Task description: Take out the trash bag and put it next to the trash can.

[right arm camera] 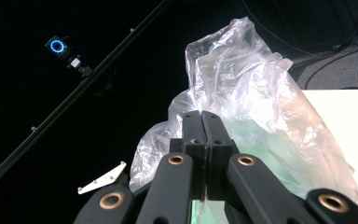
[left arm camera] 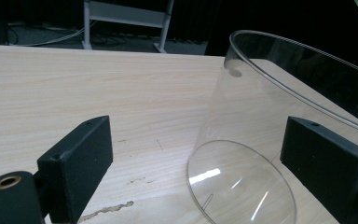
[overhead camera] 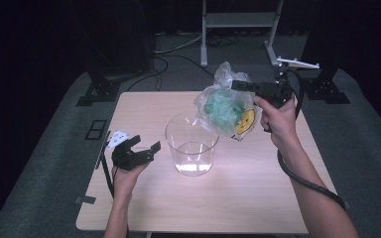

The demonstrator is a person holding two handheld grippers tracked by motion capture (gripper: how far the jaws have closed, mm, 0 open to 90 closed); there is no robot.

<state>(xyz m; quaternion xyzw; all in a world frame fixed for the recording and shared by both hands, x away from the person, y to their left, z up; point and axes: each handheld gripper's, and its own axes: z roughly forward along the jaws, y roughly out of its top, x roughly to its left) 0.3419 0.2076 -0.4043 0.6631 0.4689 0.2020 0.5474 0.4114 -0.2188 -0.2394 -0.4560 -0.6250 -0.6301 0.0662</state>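
Note:
A clear plastic bag (overhead camera: pixel 223 106) with green contents and a yellow label hangs in the air above the table, just right of and behind the rim of a clear round container (overhead camera: pixel 191 145). My right gripper (overhead camera: pixel 243 85) is shut on the bag's upper part; in the right gripper view the jaws (right arm camera: pixel 201 116) pinch the crinkled film of the bag (right arm camera: pixel 256 93). My left gripper (overhead camera: pixel 146 143) rests low on the table, left of the container, open and holding nothing. In the left gripper view its pads (left arm camera: pixel 77 161) stand wide apart and the container (left arm camera: pixel 261 107) stands just ahead, towards the right pad.
The wooden table (overhead camera: pixel 258 193) has bare room in front and to the right. A small white piece (overhead camera: pixel 117 138) lies by the left edge. Behind the table a metal stand (overhead camera: pixel 238 20) and black stand feet (overhead camera: pixel 99 91) sit on the grey floor, with cables (overhead camera: pixel 178 49).

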